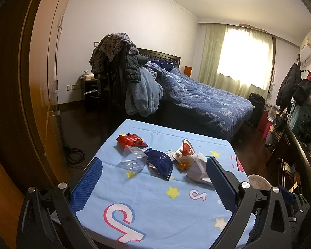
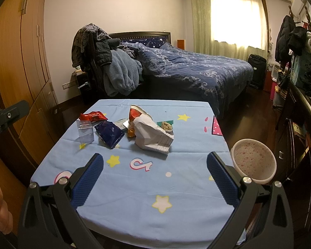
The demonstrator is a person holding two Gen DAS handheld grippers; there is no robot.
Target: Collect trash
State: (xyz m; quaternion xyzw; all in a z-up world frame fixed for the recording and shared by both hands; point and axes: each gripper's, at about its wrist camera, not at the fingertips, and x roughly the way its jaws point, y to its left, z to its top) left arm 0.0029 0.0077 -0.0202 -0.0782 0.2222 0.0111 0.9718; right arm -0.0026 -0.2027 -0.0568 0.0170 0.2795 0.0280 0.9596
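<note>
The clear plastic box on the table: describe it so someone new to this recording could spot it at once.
Start at the table with the light blue star-print cloth, then go to the litter heap near its far edge. The clear plastic box sits at the heap's left end, just in front of the red wrapper and beside the dark blue packet. It alone is see-through and rigid.

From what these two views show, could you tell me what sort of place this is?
A lived-in bedroom: a bed with blue bedding, a tall wooden wardrobe, and a curtained window. Wrappers lie on a cloth-covered table up front.
</note>
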